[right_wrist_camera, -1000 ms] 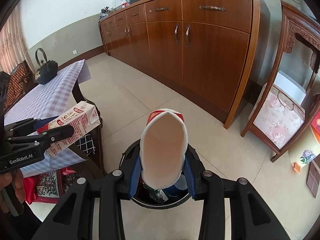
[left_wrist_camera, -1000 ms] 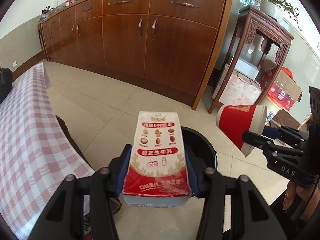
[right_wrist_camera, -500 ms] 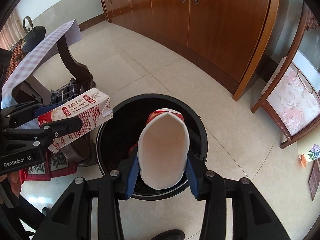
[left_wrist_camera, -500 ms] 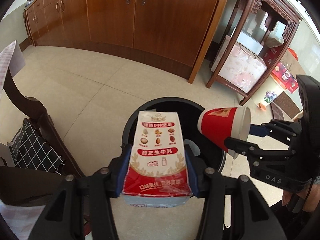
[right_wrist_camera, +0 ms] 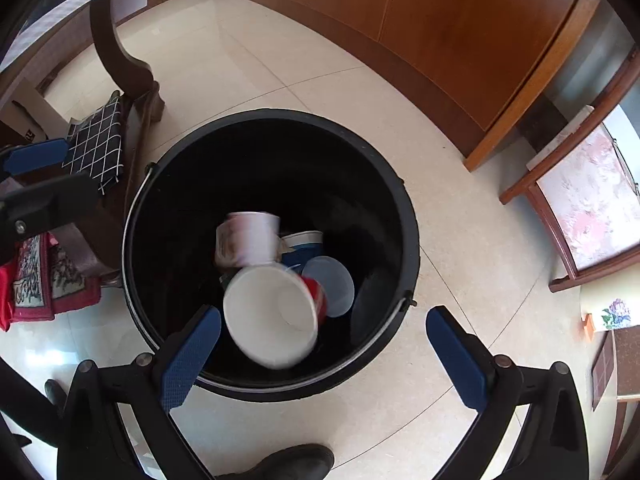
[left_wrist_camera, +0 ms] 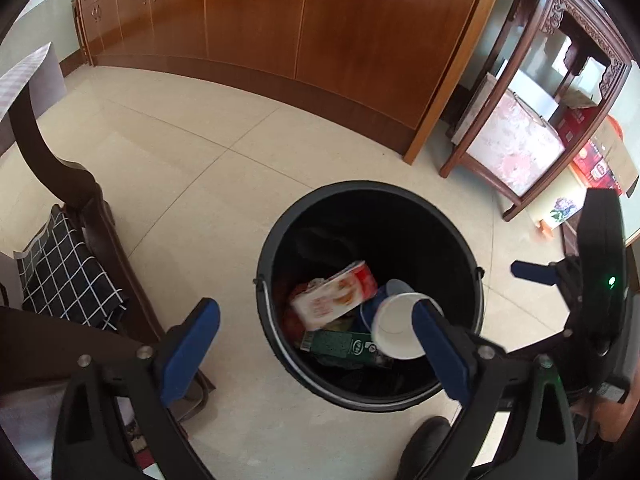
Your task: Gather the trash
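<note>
The trash is inside the black bin (left_wrist_camera: 460, 248) on the floor: the milk carton (left_wrist_camera: 334, 300) lies on the other rubbish, and the paper cup (right_wrist_camera: 272, 318) is just below the rim, blurred, mouth toward the camera. The left hand-held gripper (left_wrist_camera: 316, 344) has just been opening and its jaws stand wide with nothing between them. The right hand-held gripper (right_wrist_camera: 324, 354) has also just been opening and is empty. To do this release well, I think both should stay over the bin mouth with the jaws wide until the cup settles, then lift straight up without touching the rim or each other
</note>
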Demonstrator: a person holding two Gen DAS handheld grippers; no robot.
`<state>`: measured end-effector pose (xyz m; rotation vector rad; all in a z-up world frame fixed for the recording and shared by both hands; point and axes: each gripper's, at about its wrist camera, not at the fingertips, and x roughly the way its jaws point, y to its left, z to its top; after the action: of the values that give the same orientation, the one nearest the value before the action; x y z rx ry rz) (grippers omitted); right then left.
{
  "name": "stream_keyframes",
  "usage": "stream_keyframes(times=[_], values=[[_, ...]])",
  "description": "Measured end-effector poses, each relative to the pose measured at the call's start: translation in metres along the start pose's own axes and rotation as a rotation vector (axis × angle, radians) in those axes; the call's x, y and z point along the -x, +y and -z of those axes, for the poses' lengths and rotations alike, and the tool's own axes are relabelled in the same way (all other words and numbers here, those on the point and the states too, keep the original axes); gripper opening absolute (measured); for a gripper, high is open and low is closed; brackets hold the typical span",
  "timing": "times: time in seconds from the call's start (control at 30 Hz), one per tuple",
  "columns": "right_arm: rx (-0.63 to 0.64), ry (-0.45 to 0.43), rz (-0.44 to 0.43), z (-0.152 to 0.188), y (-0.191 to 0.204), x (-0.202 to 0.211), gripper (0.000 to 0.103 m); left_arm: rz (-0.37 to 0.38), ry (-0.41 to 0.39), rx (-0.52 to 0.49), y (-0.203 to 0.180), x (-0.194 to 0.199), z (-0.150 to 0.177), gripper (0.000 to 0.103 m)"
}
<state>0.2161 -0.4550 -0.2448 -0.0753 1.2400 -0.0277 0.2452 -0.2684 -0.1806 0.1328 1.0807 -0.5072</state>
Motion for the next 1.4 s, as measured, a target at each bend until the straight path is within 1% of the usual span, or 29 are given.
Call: stream_keyframes(times=[0.1, 0.17, 0.37, 0.67, 0.8, 0.93, 1.17, 1.4], values=[[-0.039, -0.008, 0.029, 0.001, -0.003, 0.004, 0.103, -0.009, -0.002, 0.004, 0.002, 0.002, 0.001, 0.098], [-0.066, -0.016, 0.032, 0.001, -0.005, 0.006, 0.103, -0.014, -0.008, -0.003, 0.001, 0.004, 0.002, 0.098], [-0.066, -0.047, 0.036, 0.001, -0.005, 0.016, 0.103, -0.011, -0.026, -0.010, 0.001, 0.014, 0.005, 0.098], [-0.114, -0.119, 0.039, 0.005, -0.007, 0.059, 0.103, -0.011, -0.068, -0.025, -0.004, 0.048, 0.011, 0.098], [-0.137, -0.149, 0.022, 0.007, -0.001, 0.080, 0.103, -0.008, -0.099, -0.038, -0.008, 0.068, 0.013, 0.098], [-0.140, -0.186, 0.039, 0.010, 0.008, 0.101, 0.103, -0.006, -0.130, -0.029, -0.010, 0.088, 0.016, 0.098], [-0.146, -0.238, 0.037, 0.024, 0.023, 0.135, 0.103, -0.044, -0.200, -0.036, -0.011, 0.124, 0.025, 0.098], [-0.147, -0.294, 0.001, 0.036, 0.044, 0.174, 0.103, -0.072, -0.270, -0.023, -0.006, 0.164, 0.035, 0.098]])
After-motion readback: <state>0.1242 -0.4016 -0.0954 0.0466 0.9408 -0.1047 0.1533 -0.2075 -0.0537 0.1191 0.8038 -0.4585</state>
